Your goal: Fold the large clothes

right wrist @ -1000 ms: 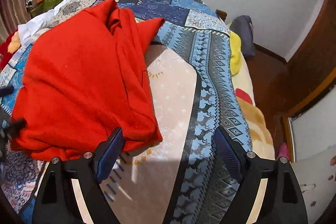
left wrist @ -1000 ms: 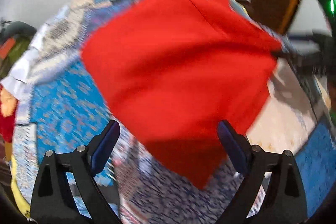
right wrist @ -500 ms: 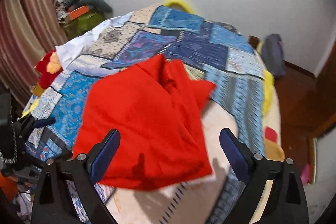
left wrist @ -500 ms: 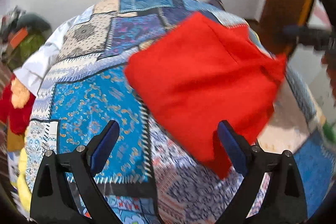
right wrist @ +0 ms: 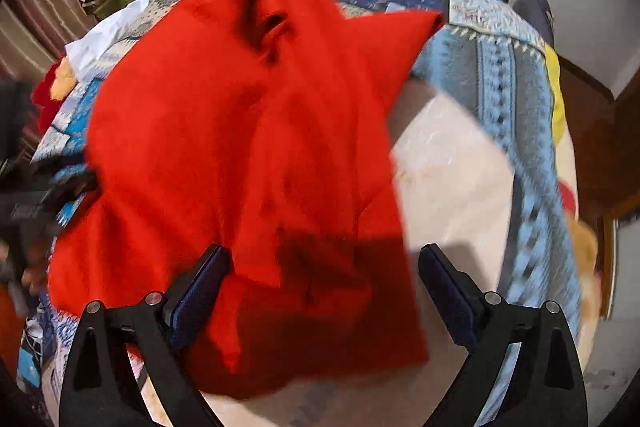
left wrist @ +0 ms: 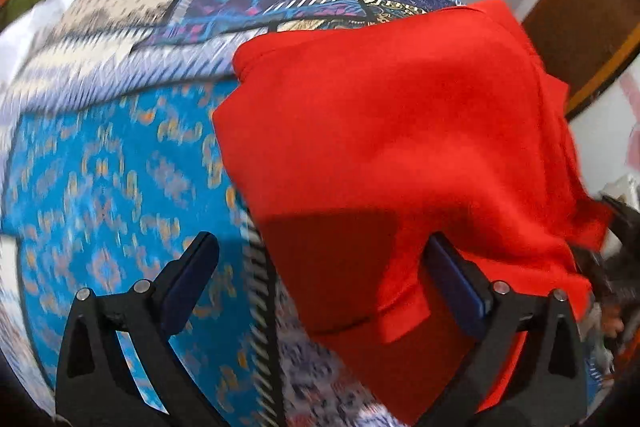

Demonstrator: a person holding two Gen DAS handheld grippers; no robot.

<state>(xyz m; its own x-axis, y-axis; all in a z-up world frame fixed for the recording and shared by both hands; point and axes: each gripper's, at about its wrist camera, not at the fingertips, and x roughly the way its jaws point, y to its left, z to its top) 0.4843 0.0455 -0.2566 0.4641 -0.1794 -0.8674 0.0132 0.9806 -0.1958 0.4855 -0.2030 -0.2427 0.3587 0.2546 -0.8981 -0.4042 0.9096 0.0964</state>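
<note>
Above the red garment, left tool just widened — empty, right tool gaping — empty

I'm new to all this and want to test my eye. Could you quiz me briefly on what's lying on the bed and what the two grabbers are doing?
1. True or false: the red garment lies on a patterned bedspread.
2. Is the left gripper open or shut?
3. Which holds the garment: A left gripper, B right gripper, C neither?

Key: 1 true. 2 open. 3 C.
</note>
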